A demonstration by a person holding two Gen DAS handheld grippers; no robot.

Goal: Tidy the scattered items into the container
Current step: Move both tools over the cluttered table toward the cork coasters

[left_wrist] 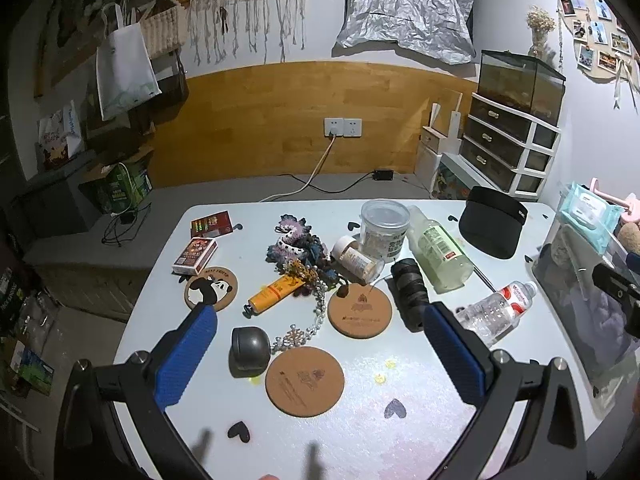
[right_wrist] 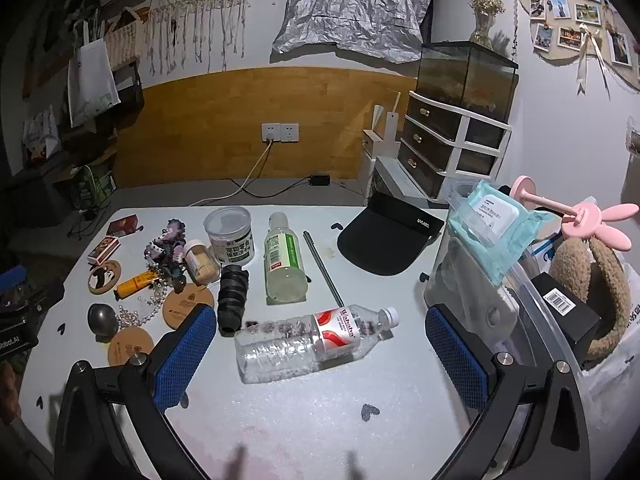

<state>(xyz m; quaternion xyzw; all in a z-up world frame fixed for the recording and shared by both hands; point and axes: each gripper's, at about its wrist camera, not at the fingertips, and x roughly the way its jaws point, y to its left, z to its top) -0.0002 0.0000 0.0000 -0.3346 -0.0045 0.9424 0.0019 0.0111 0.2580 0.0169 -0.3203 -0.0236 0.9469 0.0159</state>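
My left gripper [left_wrist: 320, 314] hangs open above two cork coasters [left_wrist: 304, 380], a grey round object [left_wrist: 248, 350] and a bead chain [left_wrist: 308, 324], with nothing between its blue pads. My right gripper [right_wrist: 320, 316] is open too, and a clear water bottle [right_wrist: 312, 340] lies on the table below its gap, untouched. A black thread spool [right_wrist: 232, 296], a green-label bottle [right_wrist: 284, 260], a black visor [right_wrist: 384, 240] and a metal rod [right_wrist: 322, 268] lie beyond. The clear plastic container [right_wrist: 532, 292] stands at the right, holding a wipes pack [right_wrist: 492, 224].
A yellow tube [left_wrist: 274, 294], a panda coaster [left_wrist: 211, 288], two card boxes [left_wrist: 195, 255], a crochet piece [left_wrist: 296, 244] and two jars [left_wrist: 384, 228] crowd the table's left half. The table's far edge [left_wrist: 320, 202] drops to the floor. A drawer unit [right_wrist: 448, 140] stands behind.
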